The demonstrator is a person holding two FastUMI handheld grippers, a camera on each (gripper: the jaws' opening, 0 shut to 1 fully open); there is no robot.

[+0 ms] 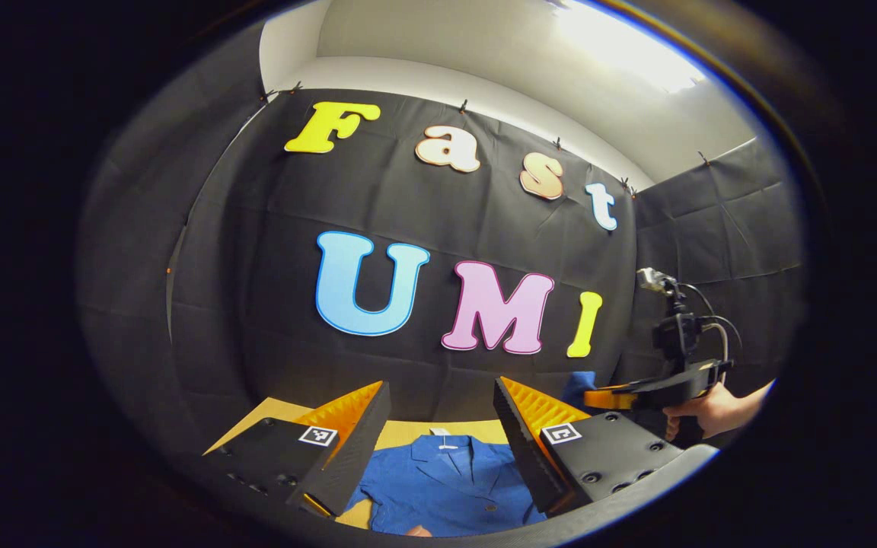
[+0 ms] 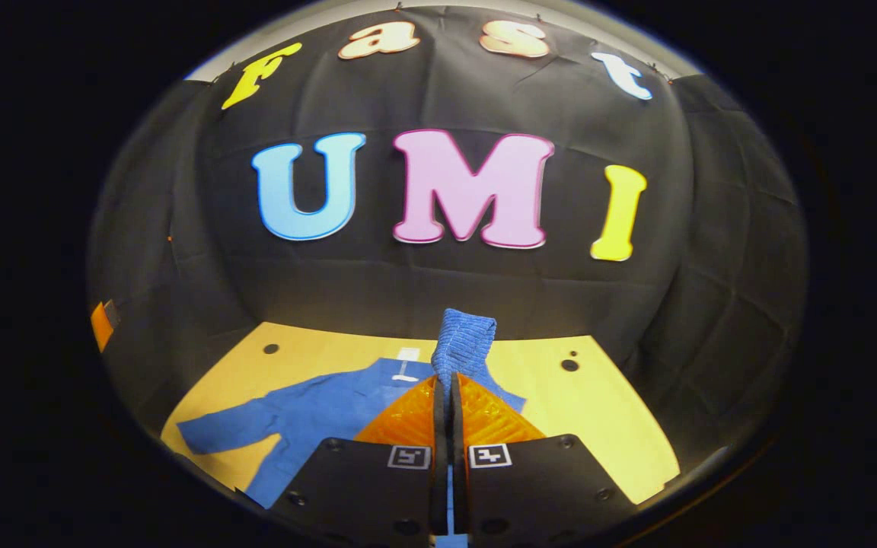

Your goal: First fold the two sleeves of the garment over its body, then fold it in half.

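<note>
a blue garment (image 2: 309, 415), collar toward the far wall, lies flat on a yellow worktop (image 2: 598, 411) inside a booth with black cloth walls. in the right gripper view, the right hand-held gripper (image 2: 446, 396) has its two fingers pressed together on one sleeve (image 2: 465, 339), which rises in a bunched blue column above the fingertips, lifted off the worktop. the other sleeve (image 2: 218, 430) lies spread out to the left on the worktop. in the left gripper view, the left hand-held gripper (image 1: 442, 415) hovers with its fingers spread wide apart, holding nothing; the garment's collar and front (image 1: 446, 479) lie below and between them. farther right in that view, a hand (image 1: 712, 411) holds the right hand-held gripper (image 1: 636, 396), with a bit of blue cloth beside it.
</note>
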